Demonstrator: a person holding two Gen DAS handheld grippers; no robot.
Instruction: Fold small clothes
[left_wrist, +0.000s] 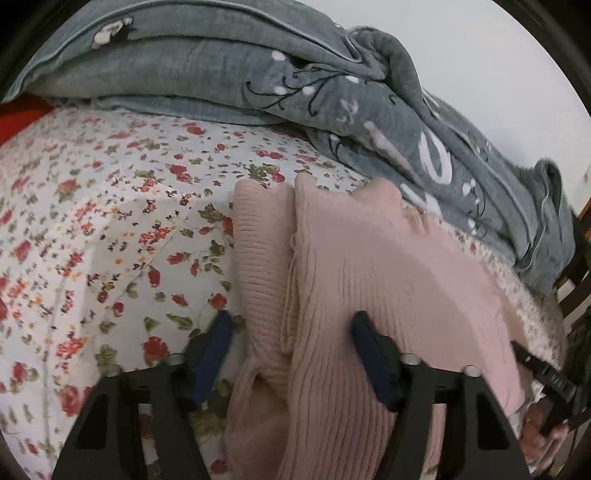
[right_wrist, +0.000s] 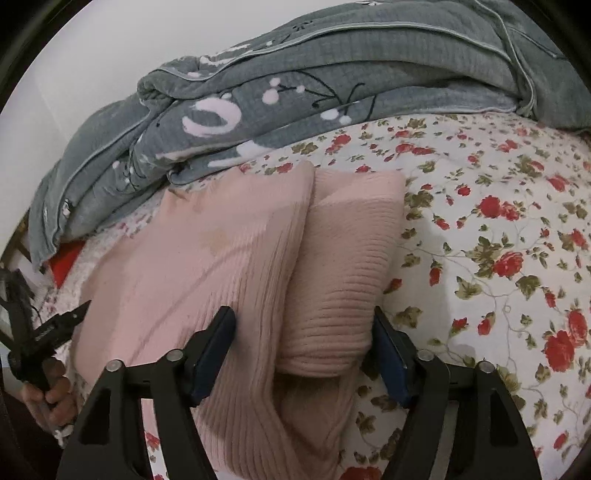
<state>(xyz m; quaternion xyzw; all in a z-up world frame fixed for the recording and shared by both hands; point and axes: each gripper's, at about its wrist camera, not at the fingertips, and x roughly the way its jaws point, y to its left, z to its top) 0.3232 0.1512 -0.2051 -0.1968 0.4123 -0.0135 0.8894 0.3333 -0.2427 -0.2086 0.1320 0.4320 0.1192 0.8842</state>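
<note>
A pink ribbed knit garment lies on the floral bedsheet, with its sides folded in. It also shows in the right wrist view, with a folded sleeve part on its right. My left gripper is open, its fingers straddling the garment's left folded edge just above the cloth. My right gripper is open, its fingers either side of the folded sleeve part. The left gripper and the hand that holds it show at the left edge of the right wrist view.
A bunched grey quilt with white and black embroidery lies along the far side of the bed, also in the right wrist view. A red cloth peeks out under it. A white wall is behind.
</note>
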